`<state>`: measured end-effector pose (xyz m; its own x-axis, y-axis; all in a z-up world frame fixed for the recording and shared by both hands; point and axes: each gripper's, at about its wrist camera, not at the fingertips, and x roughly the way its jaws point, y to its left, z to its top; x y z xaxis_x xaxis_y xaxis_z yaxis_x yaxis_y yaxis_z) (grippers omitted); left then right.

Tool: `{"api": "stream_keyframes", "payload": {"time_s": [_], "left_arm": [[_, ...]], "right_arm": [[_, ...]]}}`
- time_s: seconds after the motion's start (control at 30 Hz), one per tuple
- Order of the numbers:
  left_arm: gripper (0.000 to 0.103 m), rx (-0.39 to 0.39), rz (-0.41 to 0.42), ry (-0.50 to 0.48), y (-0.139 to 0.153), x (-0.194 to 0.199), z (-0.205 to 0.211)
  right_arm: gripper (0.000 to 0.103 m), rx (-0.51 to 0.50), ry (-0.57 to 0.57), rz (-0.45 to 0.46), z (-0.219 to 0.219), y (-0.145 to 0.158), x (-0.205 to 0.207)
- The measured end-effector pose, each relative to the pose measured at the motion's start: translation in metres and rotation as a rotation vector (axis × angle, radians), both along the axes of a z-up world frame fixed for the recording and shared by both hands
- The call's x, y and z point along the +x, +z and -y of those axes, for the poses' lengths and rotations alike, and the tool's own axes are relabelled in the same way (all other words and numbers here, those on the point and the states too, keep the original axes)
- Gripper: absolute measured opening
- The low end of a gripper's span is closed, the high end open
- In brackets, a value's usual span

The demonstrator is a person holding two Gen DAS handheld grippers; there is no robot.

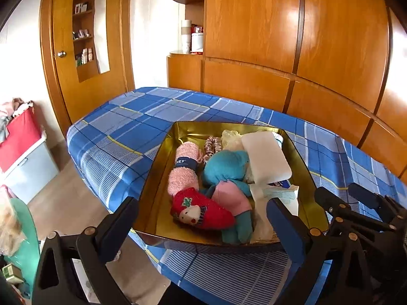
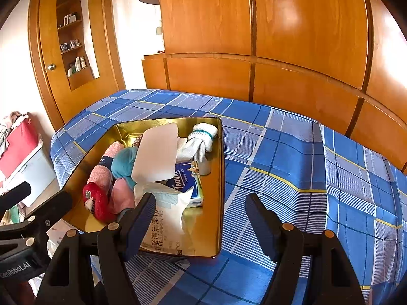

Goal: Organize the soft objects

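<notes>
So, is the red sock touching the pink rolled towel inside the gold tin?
Touching. The left wrist view shows the red sock resting against the lower end of the pink rolled towel, no gap between them.

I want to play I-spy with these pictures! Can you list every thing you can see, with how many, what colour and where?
tin box: 1, gold, on the bed
bed cover: 1, blue check, under the box
pink towel roll: 1, pink with blue band, box's left side
red sock: 1, red, box's near left
teal plush toy: 1, teal with pink shirt, box's middle
white sponge: 1, on top of the pile
white glove: 1, box's far right corner
tissue pack: 1, blue and white, under the sponge
wipes pack: 1, white, box's near end
wardrobe: 1, brown wood, behind the bed
left gripper: 1, black, jaws open
right gripper: 1, black, jaws open
</notes>
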<state>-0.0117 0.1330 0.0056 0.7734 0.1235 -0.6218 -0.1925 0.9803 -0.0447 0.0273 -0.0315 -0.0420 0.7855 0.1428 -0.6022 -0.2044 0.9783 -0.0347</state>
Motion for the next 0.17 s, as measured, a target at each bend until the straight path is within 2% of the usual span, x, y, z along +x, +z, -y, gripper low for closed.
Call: {"api": "stream_keyframes", "payload": {"time_s": [0.17], "left_arm": [[0.102, 0.028, -0.004, 0.028, 0.0018, 0.0012, -0.0003]], "right_arm": [[0.074, 0.004, -0.012, 0.007, 0.0077, 0.0022, 0.0003]]}}
